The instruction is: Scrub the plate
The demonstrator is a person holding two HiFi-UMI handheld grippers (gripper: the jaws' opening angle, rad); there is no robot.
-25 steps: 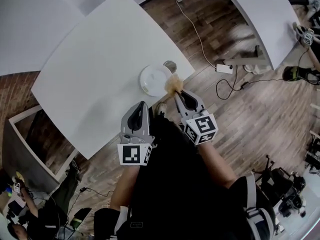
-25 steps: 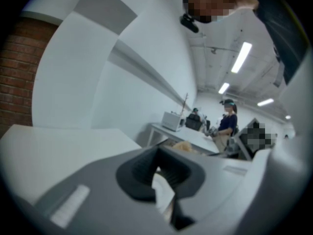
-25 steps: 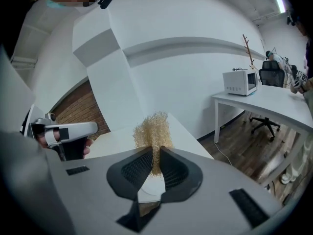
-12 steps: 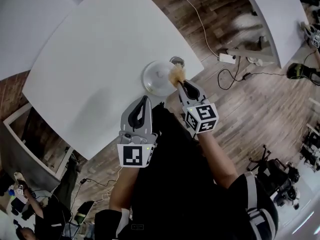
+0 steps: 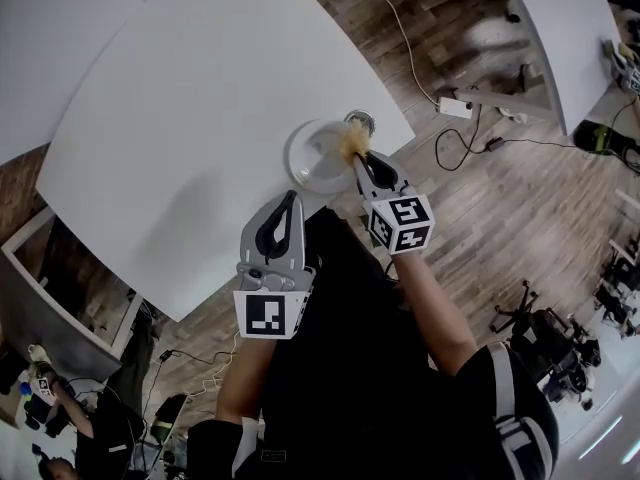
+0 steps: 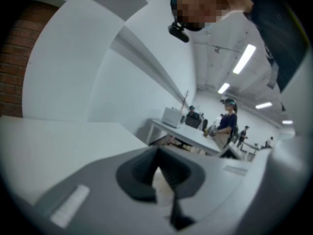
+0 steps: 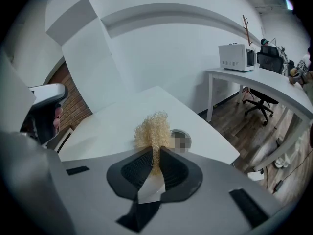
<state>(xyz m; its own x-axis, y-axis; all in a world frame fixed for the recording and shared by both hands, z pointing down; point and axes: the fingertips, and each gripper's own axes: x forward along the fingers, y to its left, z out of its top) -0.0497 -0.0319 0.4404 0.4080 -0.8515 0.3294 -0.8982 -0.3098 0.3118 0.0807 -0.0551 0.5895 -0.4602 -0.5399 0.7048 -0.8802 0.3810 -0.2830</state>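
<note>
Right gripper view shows right gripper [image 7: 155, 154] clamping a scrubber [image 7: 152, 130] lengthwise along its jaws, tuft pointing forward over the plate [image 5: 308, 156]; left gripper [image 6: 157, 153] is closed, empty.

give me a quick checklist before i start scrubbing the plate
1. Scrubber gripped: ok. The right gripper is shut on the straw-coloured scrubber.
2. Scrubber at the plate: ok. In the head view it sits at the right rim of the plate.
3. Scrubber touching the plate: cannot tell.
4. Plate held steady: not ok. The left gripper is shut, holds nothing, and is apart from the plate.
5. Plate fully on the table: ok, though it lies close to the near edge.
</note>
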